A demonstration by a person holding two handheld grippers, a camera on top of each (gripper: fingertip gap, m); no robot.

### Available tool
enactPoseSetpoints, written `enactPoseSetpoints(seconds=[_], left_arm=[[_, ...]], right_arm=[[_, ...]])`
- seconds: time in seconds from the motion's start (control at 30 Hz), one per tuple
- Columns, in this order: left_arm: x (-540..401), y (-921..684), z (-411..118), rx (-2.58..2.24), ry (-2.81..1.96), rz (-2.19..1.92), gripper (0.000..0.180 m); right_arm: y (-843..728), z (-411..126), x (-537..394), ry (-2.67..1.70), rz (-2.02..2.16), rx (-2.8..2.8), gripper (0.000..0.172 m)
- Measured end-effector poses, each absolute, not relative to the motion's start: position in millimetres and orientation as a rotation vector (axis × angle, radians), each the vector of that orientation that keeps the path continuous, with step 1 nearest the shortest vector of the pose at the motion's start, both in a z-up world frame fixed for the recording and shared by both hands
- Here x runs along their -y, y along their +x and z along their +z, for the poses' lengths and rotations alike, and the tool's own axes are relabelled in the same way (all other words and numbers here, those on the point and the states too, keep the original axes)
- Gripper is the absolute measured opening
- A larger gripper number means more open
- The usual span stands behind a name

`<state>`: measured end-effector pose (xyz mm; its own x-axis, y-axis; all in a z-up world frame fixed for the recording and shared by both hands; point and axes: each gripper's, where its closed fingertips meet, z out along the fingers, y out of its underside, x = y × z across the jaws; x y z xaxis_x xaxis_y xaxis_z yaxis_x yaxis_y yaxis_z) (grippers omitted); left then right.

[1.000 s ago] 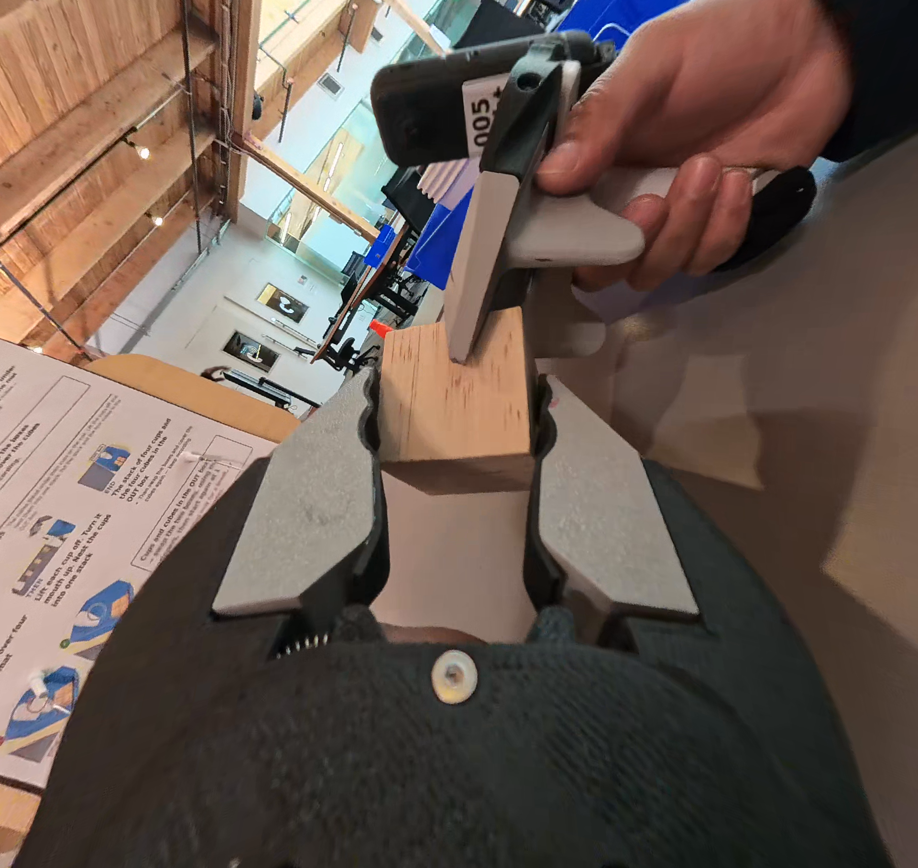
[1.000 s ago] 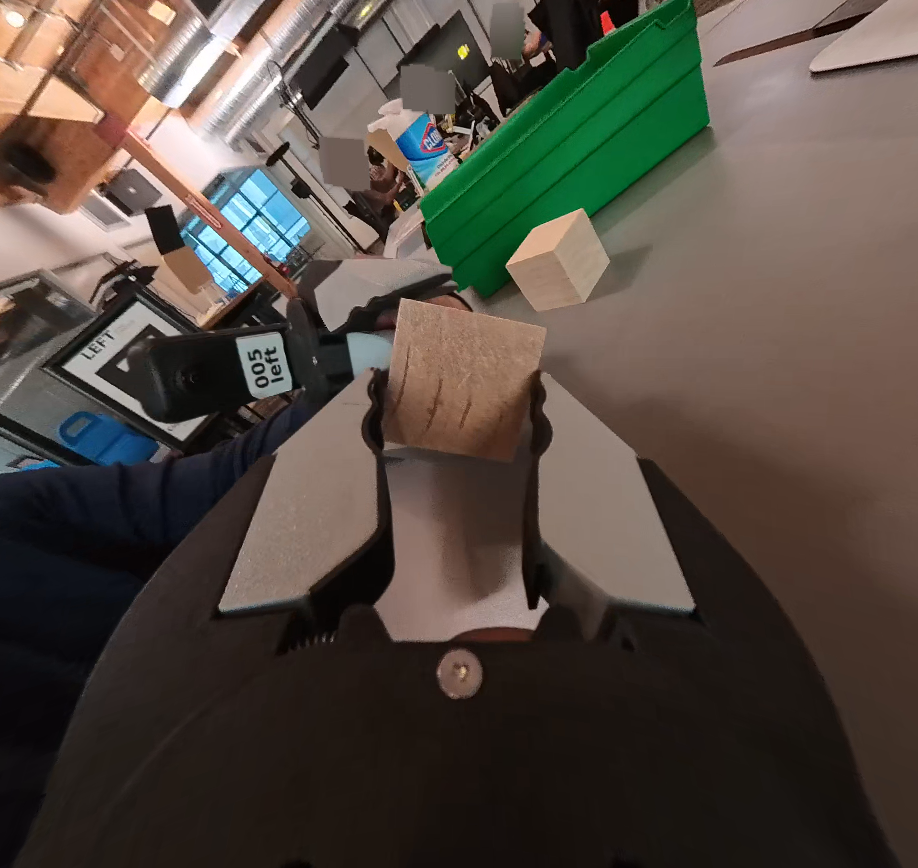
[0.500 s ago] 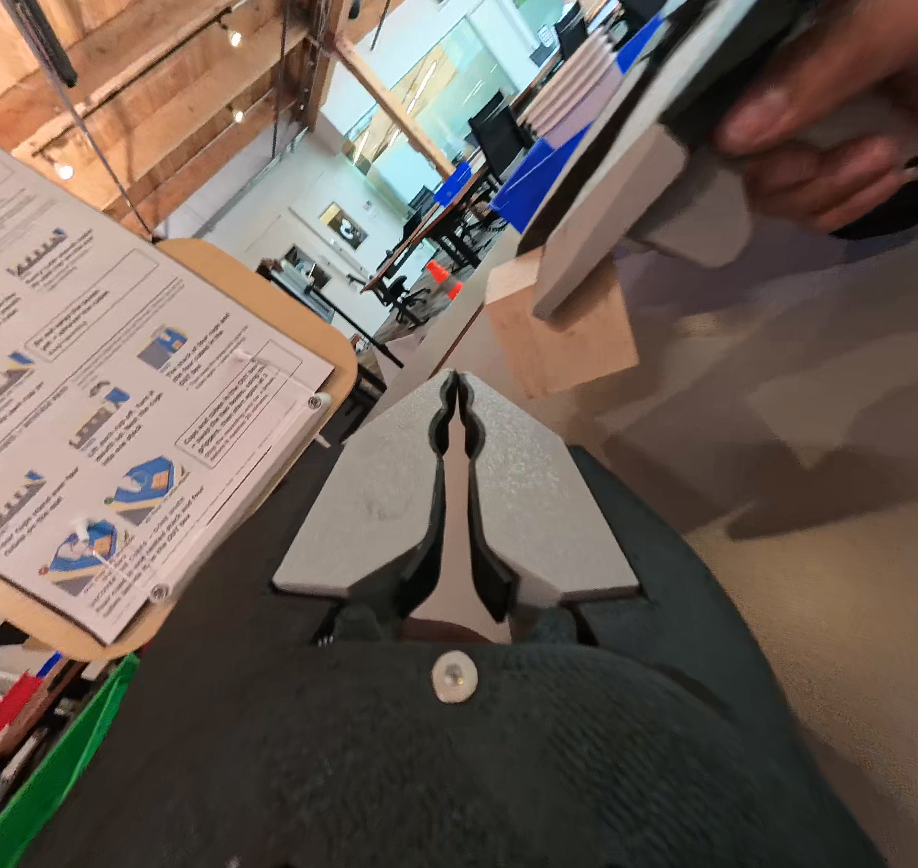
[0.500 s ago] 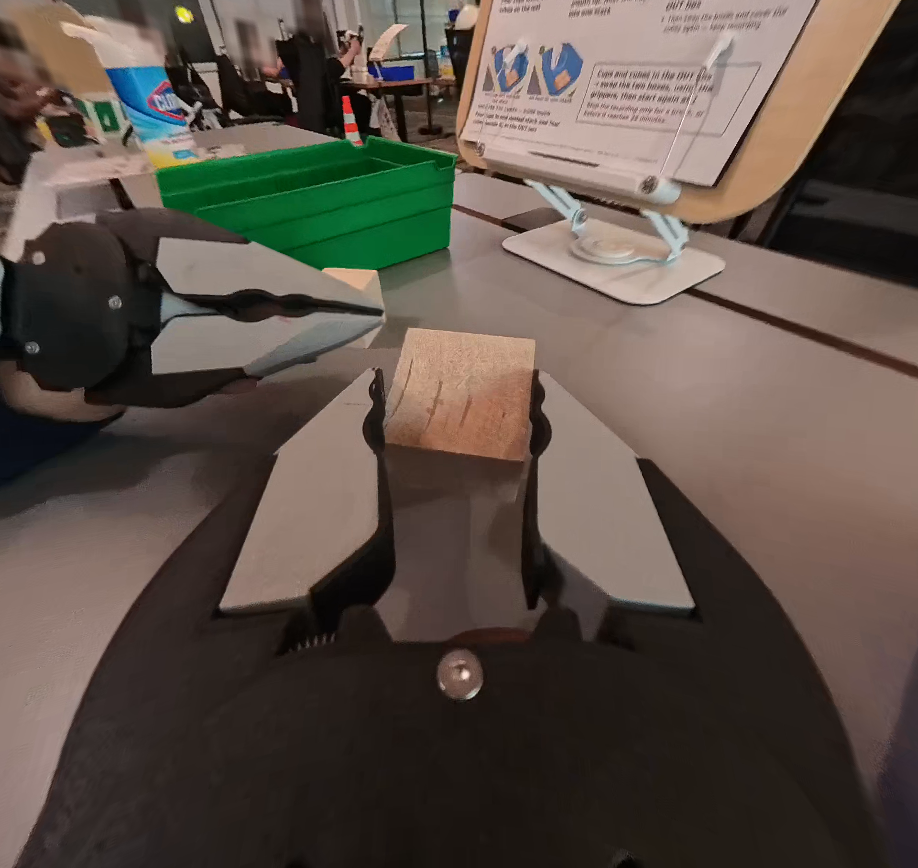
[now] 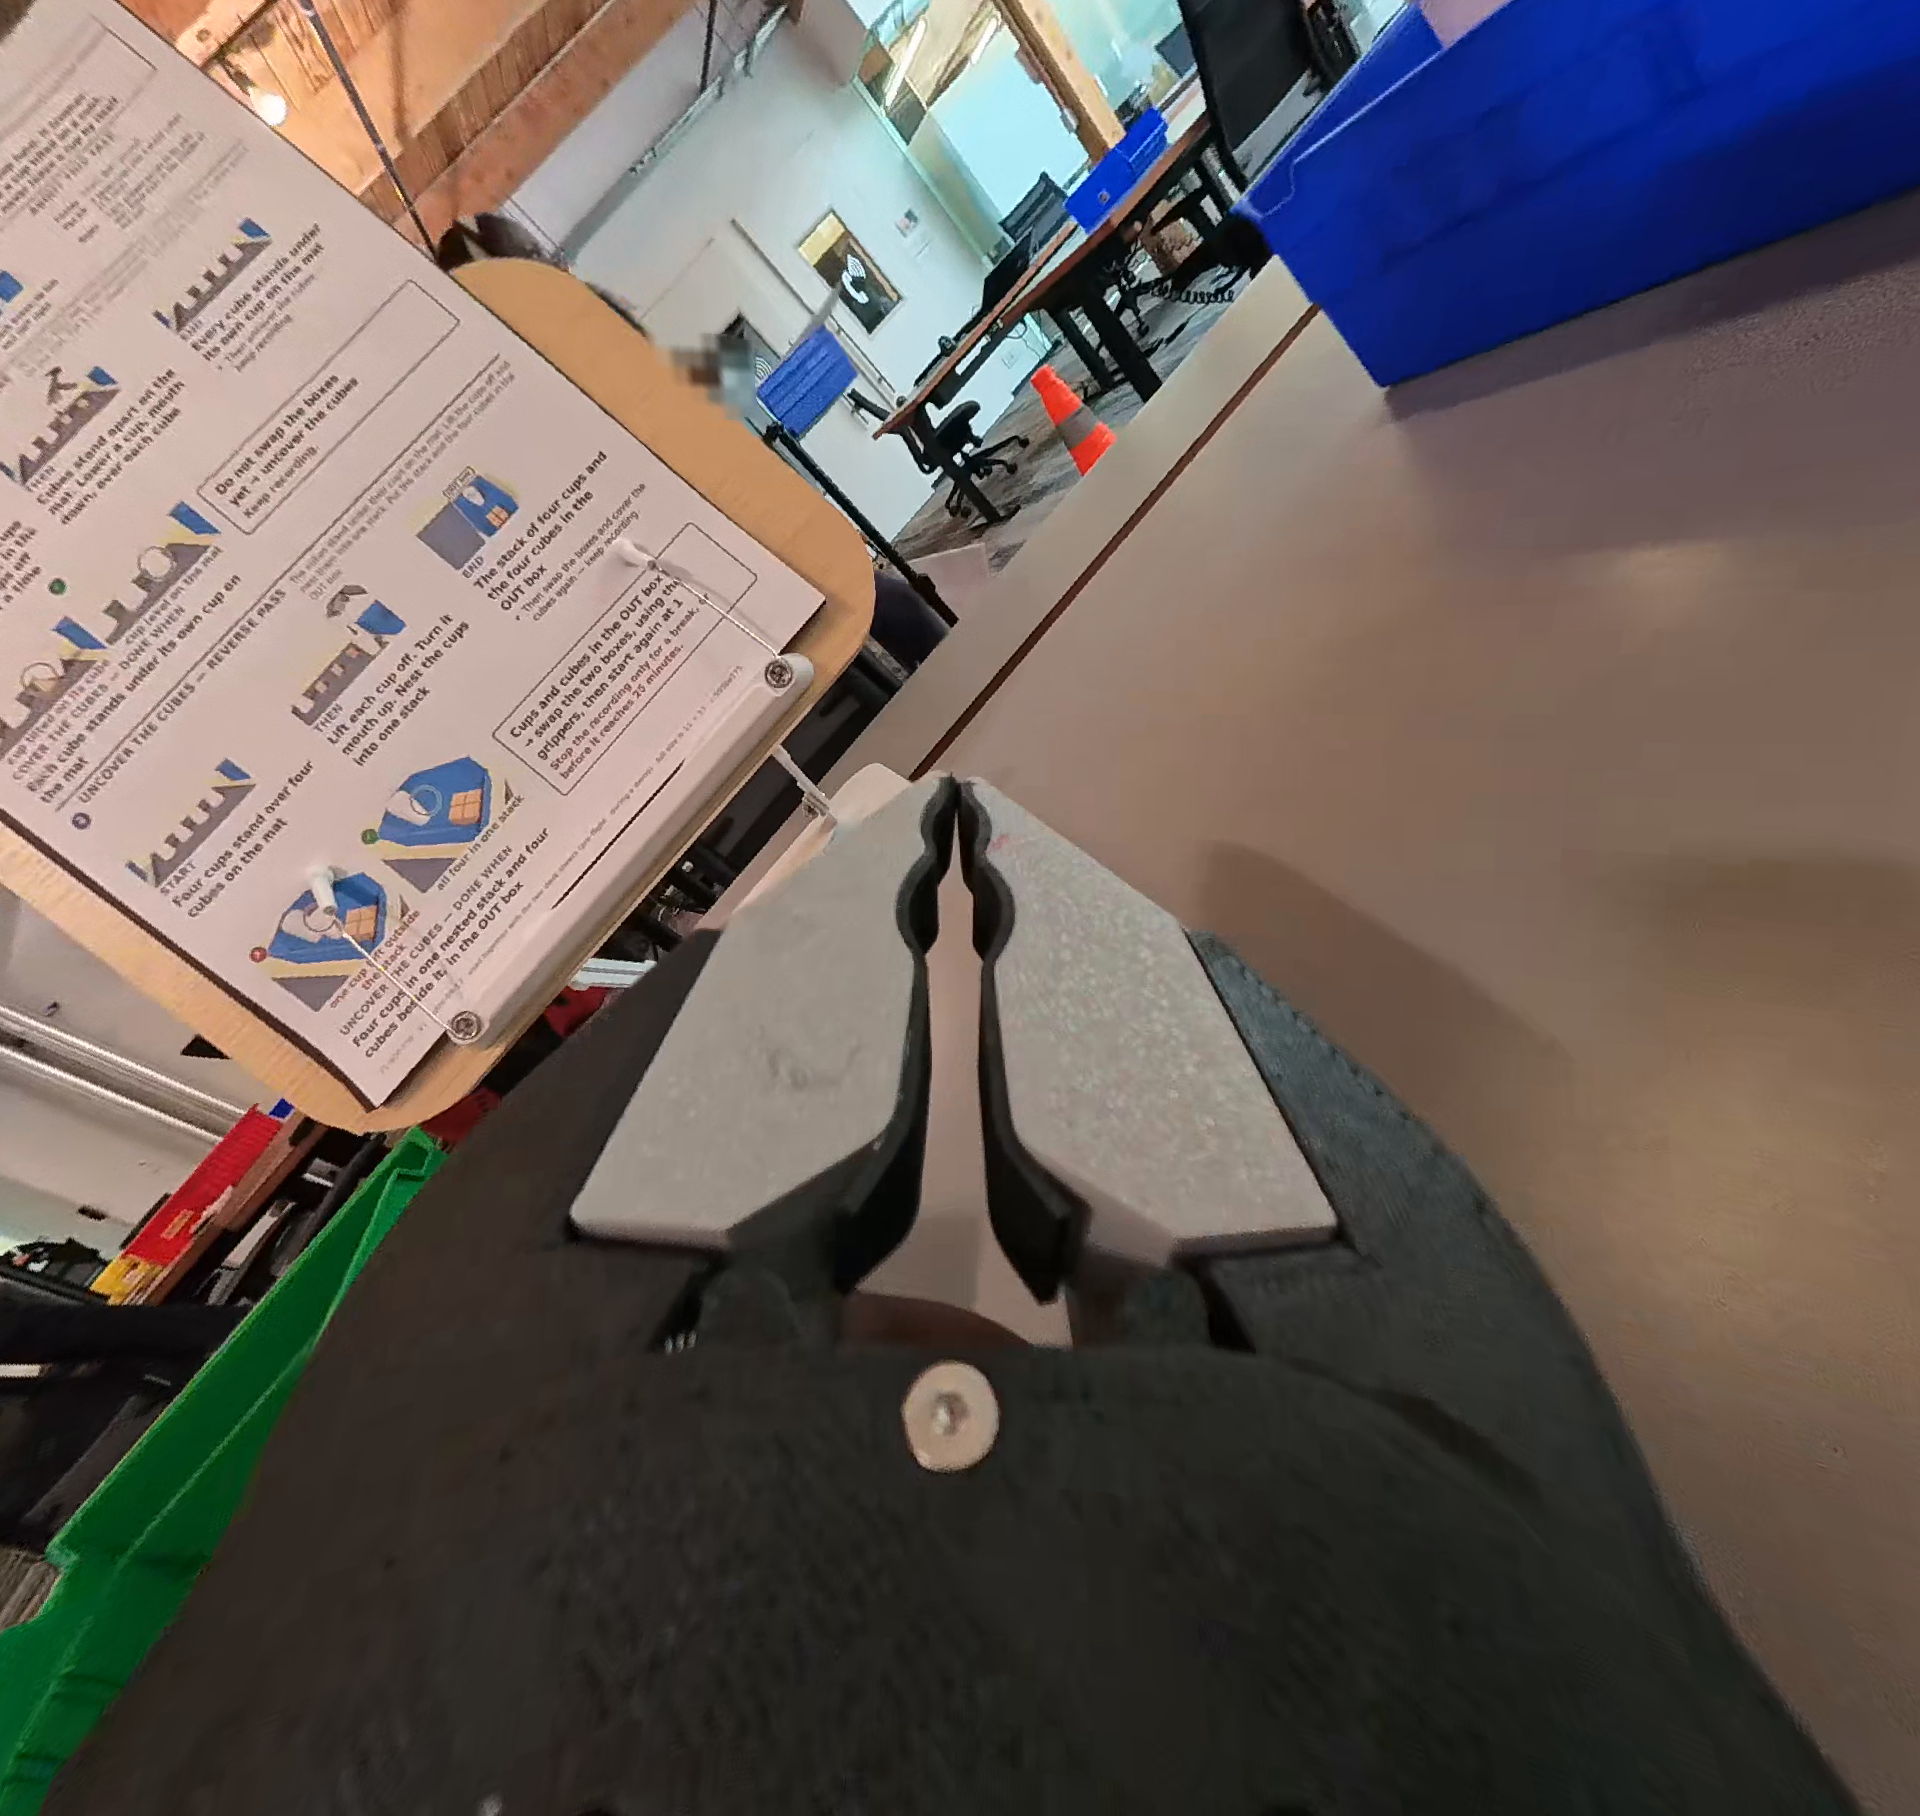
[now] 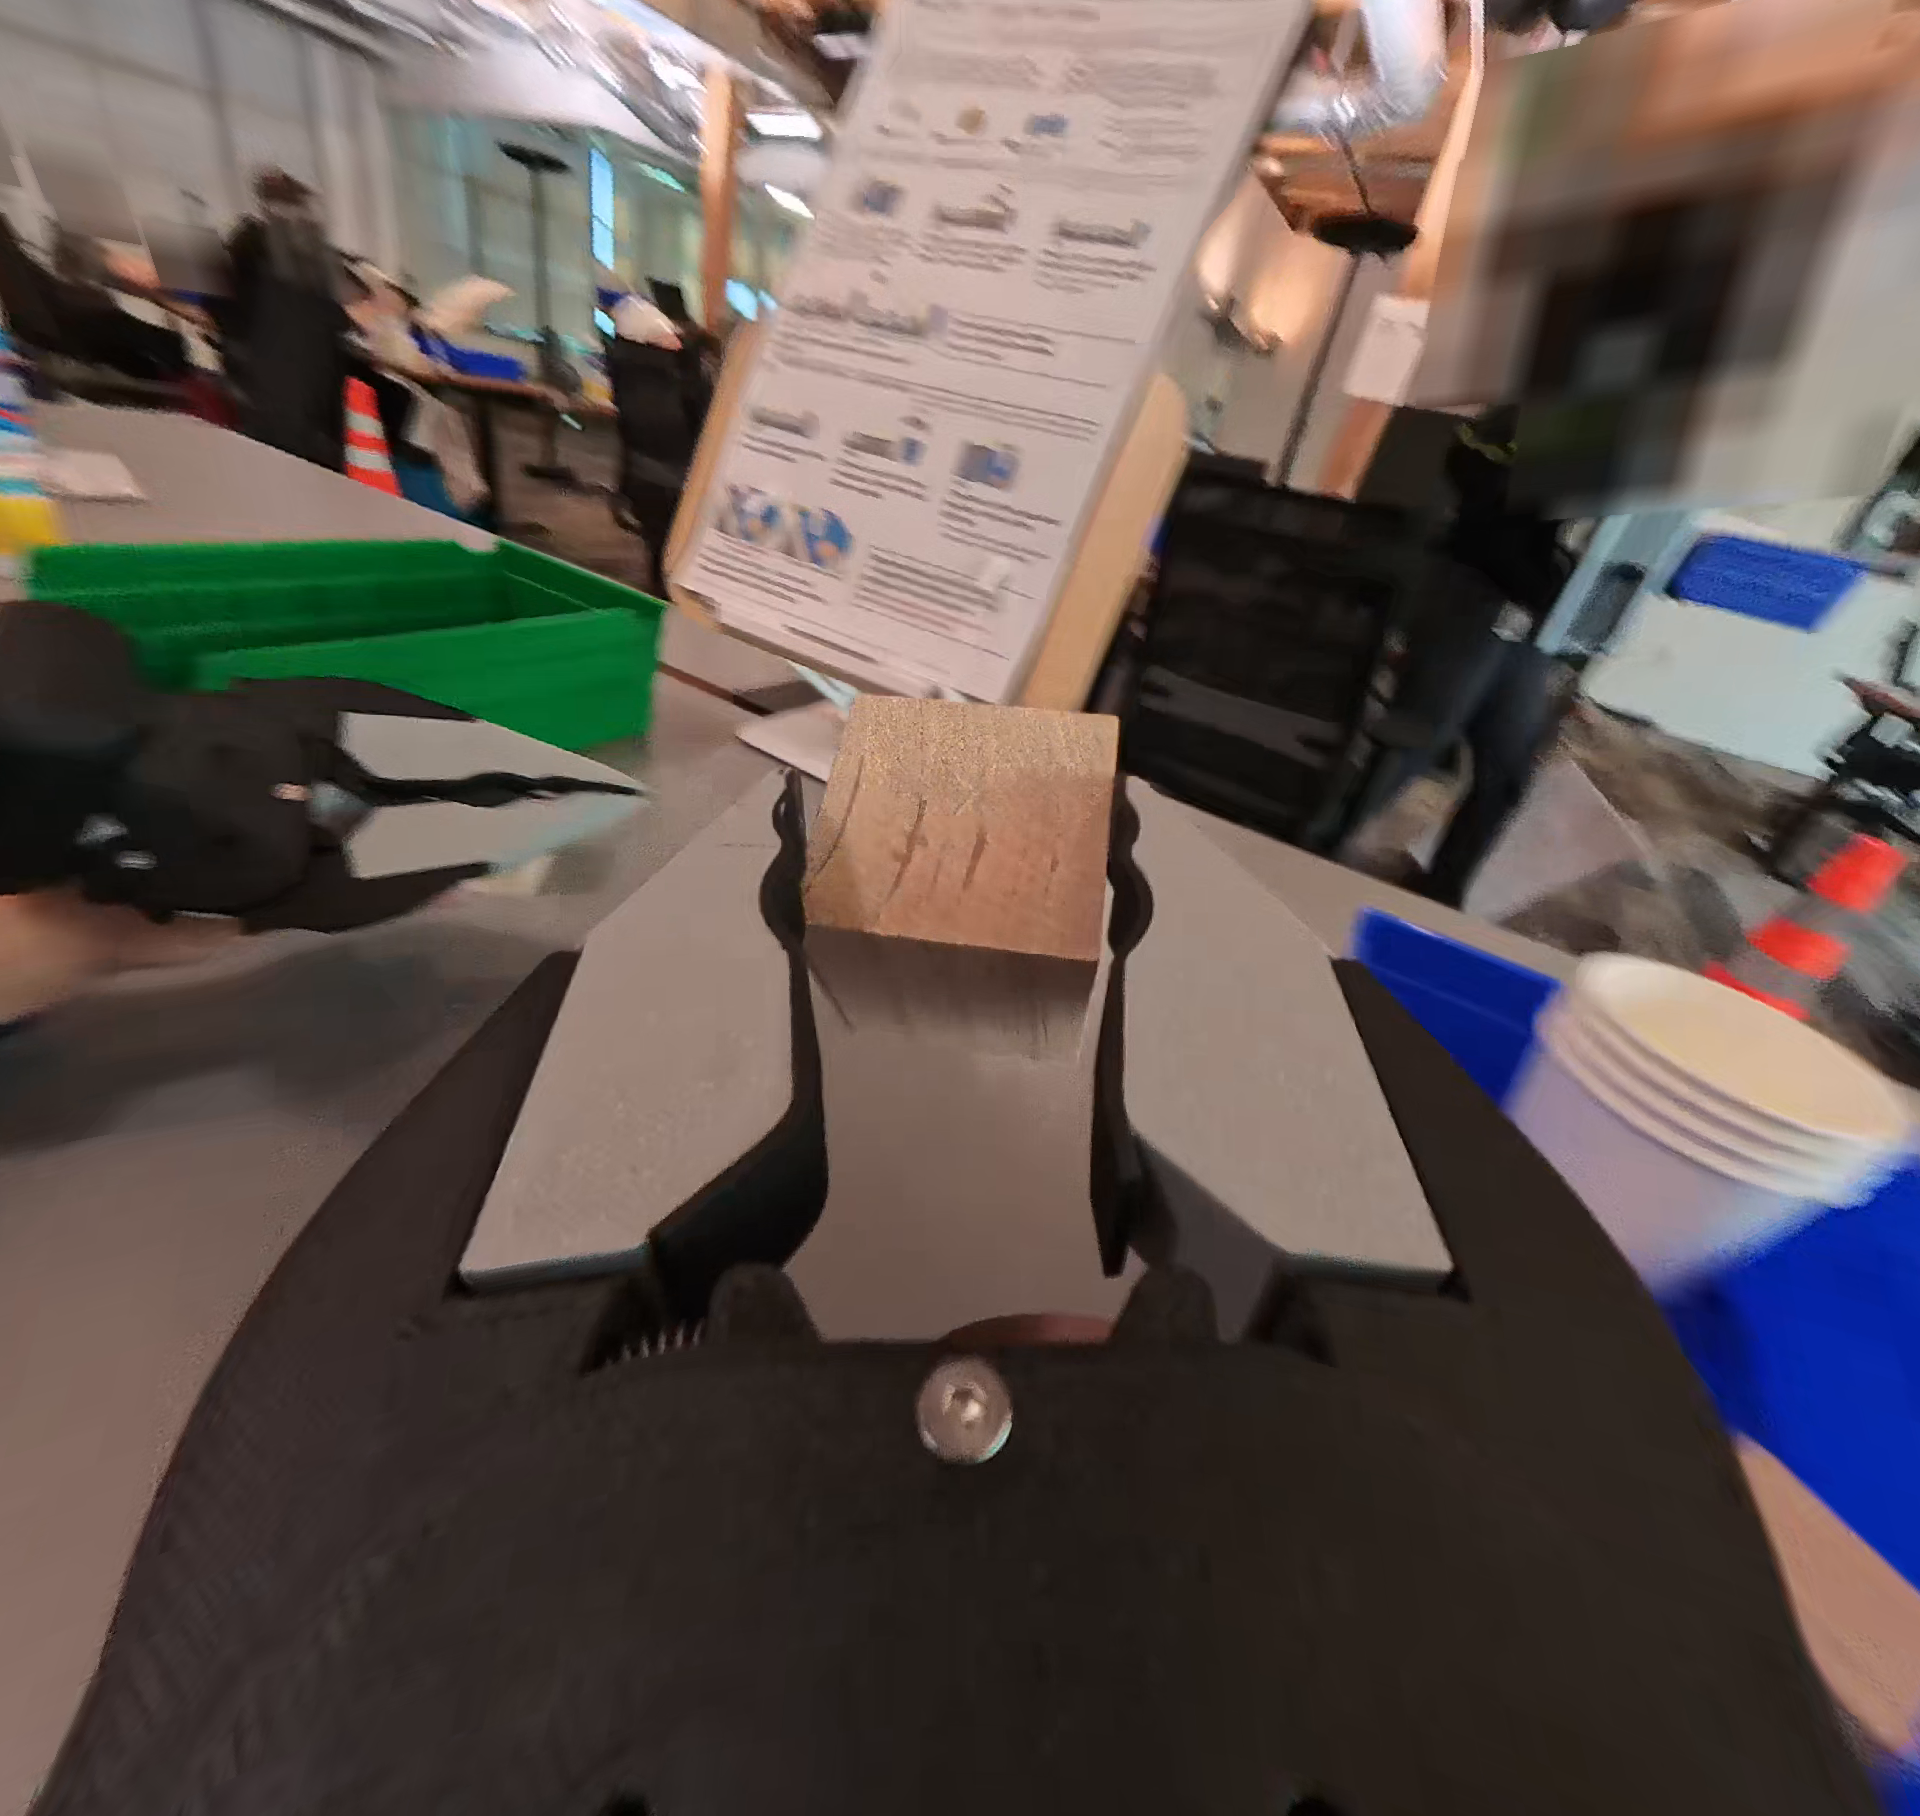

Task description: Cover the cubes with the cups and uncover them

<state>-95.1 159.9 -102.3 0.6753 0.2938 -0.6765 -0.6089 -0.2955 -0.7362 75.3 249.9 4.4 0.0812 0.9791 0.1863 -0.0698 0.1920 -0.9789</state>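
- Only the right wrist view shows the wooden cube — clamped between the right gripper pads, above the tabletop.
- It also shows nested white cups in the blue bin at the right edge.
- The left gripper is closed on nothing — cube nowhere in its view.

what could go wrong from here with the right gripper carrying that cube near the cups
The wooden cube sits only at the tips of the right gripper, so a quick swing might let it slip or twist out. The view is motion-blurred, suggesting fast travel. The nested stack of white cups in the blue bin stands close on the right; a wide sweep could knock it over.
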Motion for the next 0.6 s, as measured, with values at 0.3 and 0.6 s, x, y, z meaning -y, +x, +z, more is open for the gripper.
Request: enactPoseSetpoints(seconds=[0.3,0.6], left_arm=[[-160,-96,-98,-0.261,-1.65,0.928,0.0],[-160,-99,-107,-0.26,-1.682,0.927,0.0]], right_arm=[[140,-59,-414,-1.678,0.586,1.39,0.056],[154,-150,-442,-1.944,0.278,1.693,0.056]])
